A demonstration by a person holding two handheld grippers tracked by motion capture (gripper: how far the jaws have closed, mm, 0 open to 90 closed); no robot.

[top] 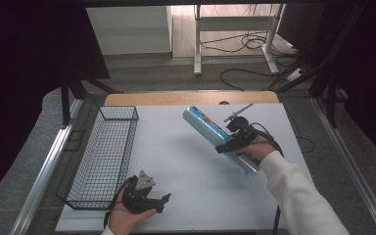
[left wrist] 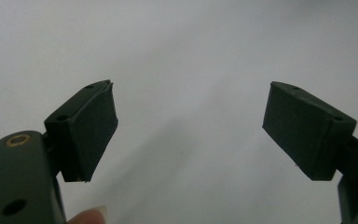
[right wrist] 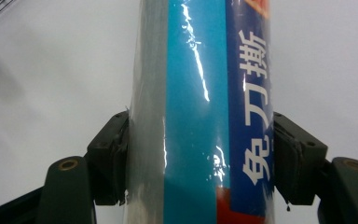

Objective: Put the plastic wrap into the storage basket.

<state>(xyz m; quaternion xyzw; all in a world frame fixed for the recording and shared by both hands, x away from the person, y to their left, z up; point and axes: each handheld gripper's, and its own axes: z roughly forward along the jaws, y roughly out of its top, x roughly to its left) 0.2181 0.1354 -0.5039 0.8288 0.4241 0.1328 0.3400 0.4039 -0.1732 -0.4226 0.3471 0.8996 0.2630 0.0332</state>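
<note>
A long shiny roll point(top: 215, 134) with a teal and blue wrapper is held off the white table point(top: 186, 161), tilted with one end toward the back left. My right gripper point(top: 235, 139) is shut on its middle; in the right gripper view both pads point(right wrist: 116, 158) press the sides of the roll point(right wrist: 200, 116), whose label carries white characters. My left gripper point(top: 159, 201) rests near the table's front edge by the basket's near corner. In the left gripper view the left gripper point(left wrist: 191, 130) stands open over bare white surface with nothing between its fingers.
A black wire basket point(top: 103, 152) lies along the table's left side, and I see nothing in it. A wooden strip point(top: 191, 98) borders the table's far edge. Beyond it are a desk frame point(top: 235, 39) and floor cables point(top: 254, 44). Metal rails point(top: 44, 171) flank the table.
</note>
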